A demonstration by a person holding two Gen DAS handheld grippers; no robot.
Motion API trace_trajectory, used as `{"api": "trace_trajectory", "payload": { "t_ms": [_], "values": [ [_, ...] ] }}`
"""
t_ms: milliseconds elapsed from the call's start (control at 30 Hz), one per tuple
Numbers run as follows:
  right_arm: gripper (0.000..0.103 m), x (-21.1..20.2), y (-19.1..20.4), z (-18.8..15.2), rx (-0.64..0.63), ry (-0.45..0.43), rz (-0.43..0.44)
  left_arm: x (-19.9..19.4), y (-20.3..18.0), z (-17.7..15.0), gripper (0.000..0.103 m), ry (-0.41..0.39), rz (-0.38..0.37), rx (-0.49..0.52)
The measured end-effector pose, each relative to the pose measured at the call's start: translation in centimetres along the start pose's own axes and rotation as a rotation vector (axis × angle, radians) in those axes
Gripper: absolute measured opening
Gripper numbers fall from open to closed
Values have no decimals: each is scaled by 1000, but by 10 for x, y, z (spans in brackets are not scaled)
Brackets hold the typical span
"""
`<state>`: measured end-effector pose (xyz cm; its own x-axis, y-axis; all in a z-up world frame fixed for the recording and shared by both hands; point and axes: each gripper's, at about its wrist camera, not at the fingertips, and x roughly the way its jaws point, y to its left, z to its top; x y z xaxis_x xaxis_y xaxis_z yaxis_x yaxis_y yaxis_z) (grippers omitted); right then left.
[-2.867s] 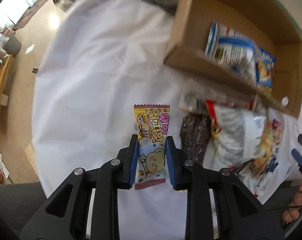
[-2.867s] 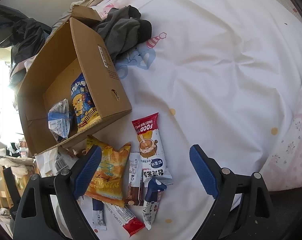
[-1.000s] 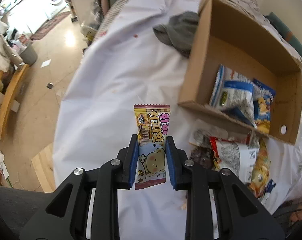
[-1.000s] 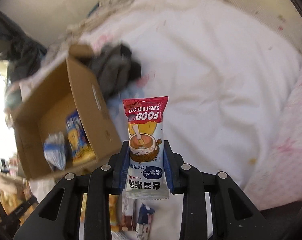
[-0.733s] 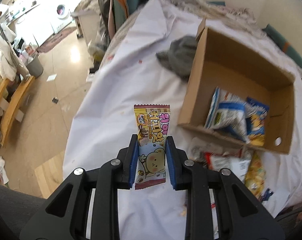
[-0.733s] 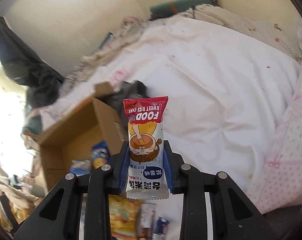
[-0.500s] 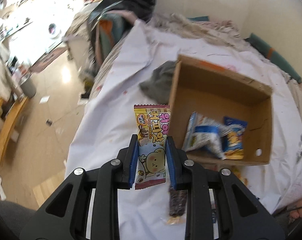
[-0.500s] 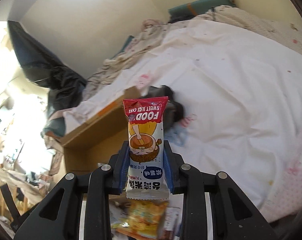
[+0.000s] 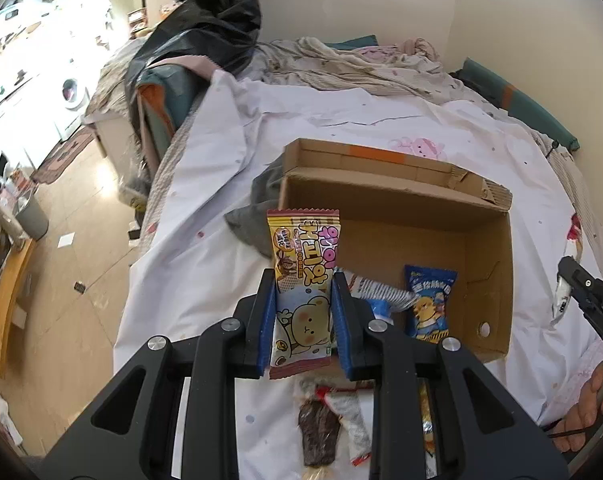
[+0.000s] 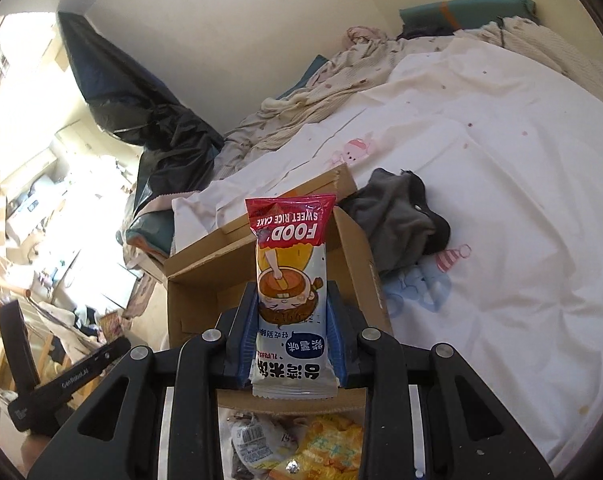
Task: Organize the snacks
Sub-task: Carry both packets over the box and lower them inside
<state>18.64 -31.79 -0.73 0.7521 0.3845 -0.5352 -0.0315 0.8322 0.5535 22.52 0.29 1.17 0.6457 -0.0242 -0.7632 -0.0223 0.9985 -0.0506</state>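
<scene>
While the bear wafer pack (image 9: 303, 292) sits clamped in the left tool (image 9: 303, 312) and the rice cake pack (image 10: 289, 300) in the right tool (image 10: 291, 332), carry both over the cardboard box (image 9: 489, 248) before letting go. Against the earlier frames, both tools are higher above the bed (image 9: 221, 216).

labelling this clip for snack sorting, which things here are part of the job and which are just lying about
Part of the job:
- brown cardboard box
- yellow bear-print snack packet, in left gripper
- red-topped sweet rice cake packet, in right gripper
- blue cartoon snack bag inside the box
- loose packets before the box

Lying about:
- grey crumpled cloth
- black plastic bag
</scene>
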Motion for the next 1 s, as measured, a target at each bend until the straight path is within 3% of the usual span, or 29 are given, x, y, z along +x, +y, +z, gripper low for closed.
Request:
{"api": "trace_trajectory", "payload": {
  "t_ms": [300, 600, 833, 1000],
  "values": [
    [33, 37, 7, 7, -61, 61, -9, 30, -38, 20, 22, -15, -50, 68],
    [33, 73, -2, -14, -76, 206, -46, 69, -56, 3, 22, 21, -114, 127],
    [33, 84, -8, -17, -70, 220, -56, 77, -52, 3, 23, 32, -143, 103],
    [33, 88, -15, -18, -49, 235, -61, 80, -53, 2, 23, 38, -117, 113]
  ]
}}
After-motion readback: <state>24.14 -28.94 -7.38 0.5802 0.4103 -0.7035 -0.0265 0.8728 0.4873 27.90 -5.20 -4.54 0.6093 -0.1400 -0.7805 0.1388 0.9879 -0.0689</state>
